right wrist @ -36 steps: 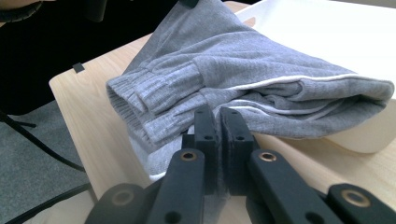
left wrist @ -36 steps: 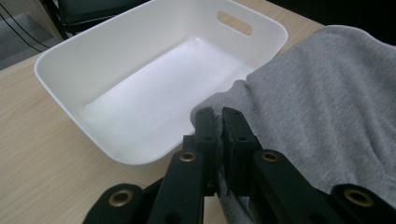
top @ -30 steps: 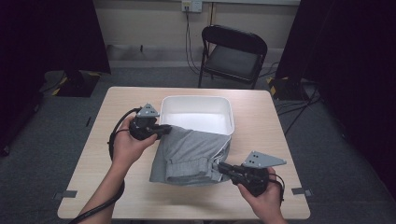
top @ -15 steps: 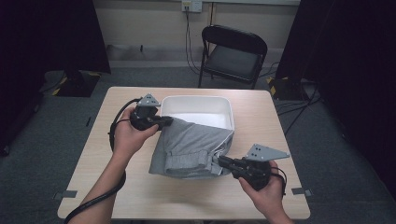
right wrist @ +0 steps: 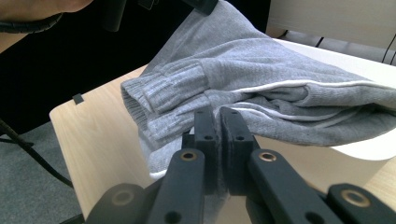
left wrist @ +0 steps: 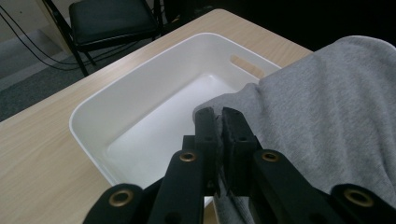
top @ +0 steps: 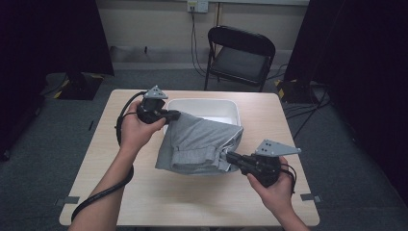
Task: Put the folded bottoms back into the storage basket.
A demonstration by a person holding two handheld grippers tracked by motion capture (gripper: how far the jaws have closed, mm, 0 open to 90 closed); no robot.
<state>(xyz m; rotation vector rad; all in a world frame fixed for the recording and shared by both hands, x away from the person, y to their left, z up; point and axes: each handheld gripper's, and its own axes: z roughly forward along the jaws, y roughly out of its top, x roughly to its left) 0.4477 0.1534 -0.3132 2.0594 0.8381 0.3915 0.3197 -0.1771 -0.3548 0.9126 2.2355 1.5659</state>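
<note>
Both claws grip the folded grey garment [top: 199, 144]: left claw [top: 174, 115] at its far corner, right claw [top: 230, 157] at its near corner. It hangs half over the bin [top: 202, 103]; lowering it inside is left.

Grey garment [top: 199, 144] stretched between left gripper [top: 174, 115] at 10 o'clock and right gripper [top: 230, 157] at 4, draped over white tub [top: 226, 107] rim.
</note>
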